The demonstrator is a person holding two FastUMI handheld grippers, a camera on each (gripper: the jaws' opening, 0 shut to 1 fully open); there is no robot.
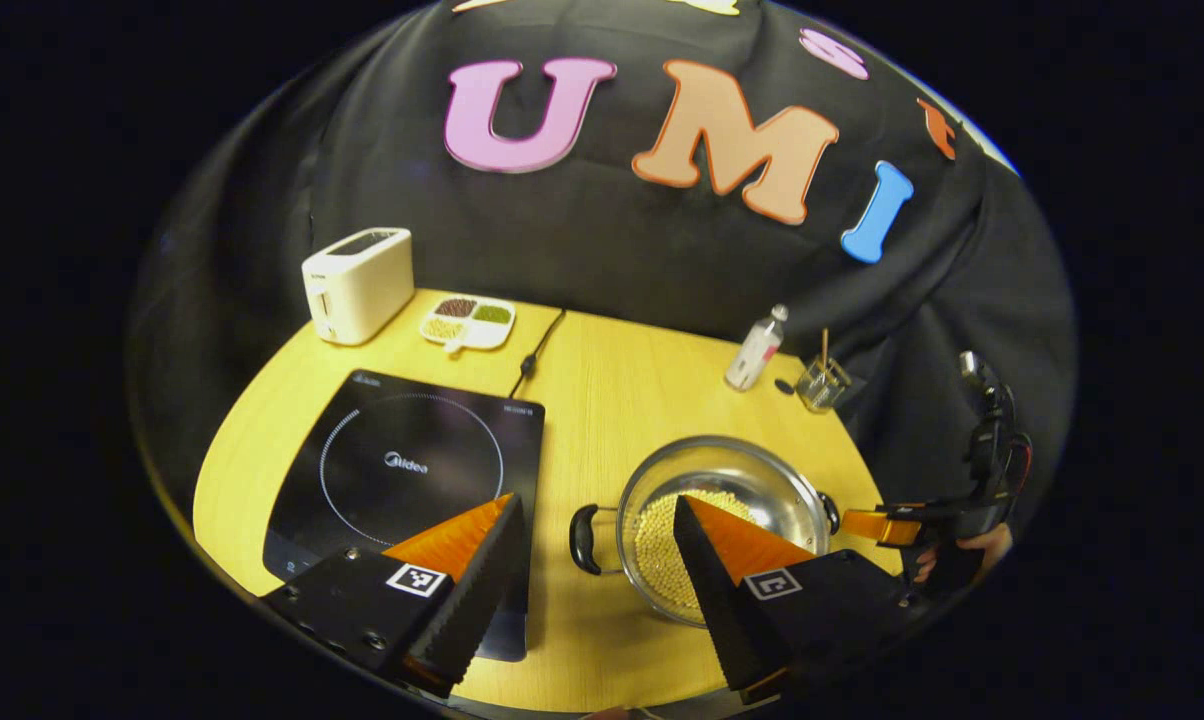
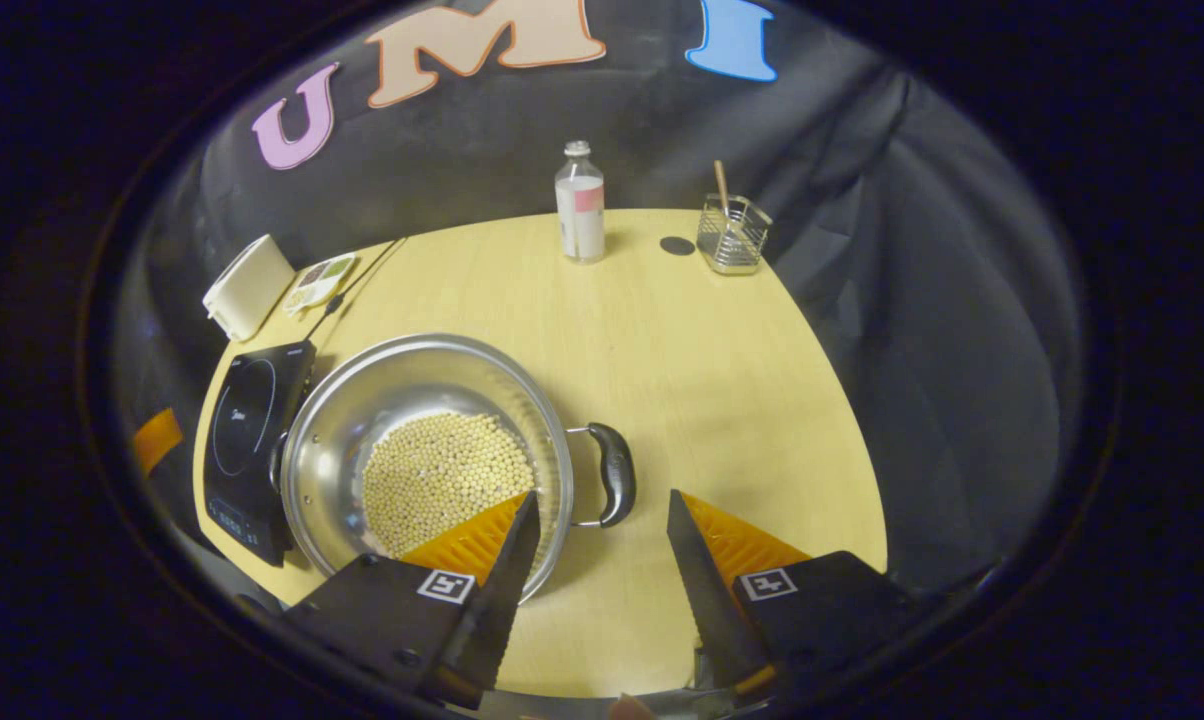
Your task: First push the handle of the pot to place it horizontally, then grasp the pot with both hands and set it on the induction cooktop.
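Left claw (image 1: 594, 520) fingers cover the cooktop's (image 1: 412, 470) near corner and part of the pot's (image 1: 722, 490) near rim. In the right gripper view, pot (image 2: 422, 440) hides the cooktop's (image 2: 247, 430) right side; a finger covers its near rim. Tray (image 2: 317, 280) contents too small to tell. Right claw (image 1: 887, 527) w/ hand sits at frame edge, partly cut off.

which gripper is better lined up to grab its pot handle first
Right, probably. In the right gripper view the right gripper is open, with the pot's near handle just ahead of the gap. In the left gripper view the left gripper is open too, its handle lying in the gap.
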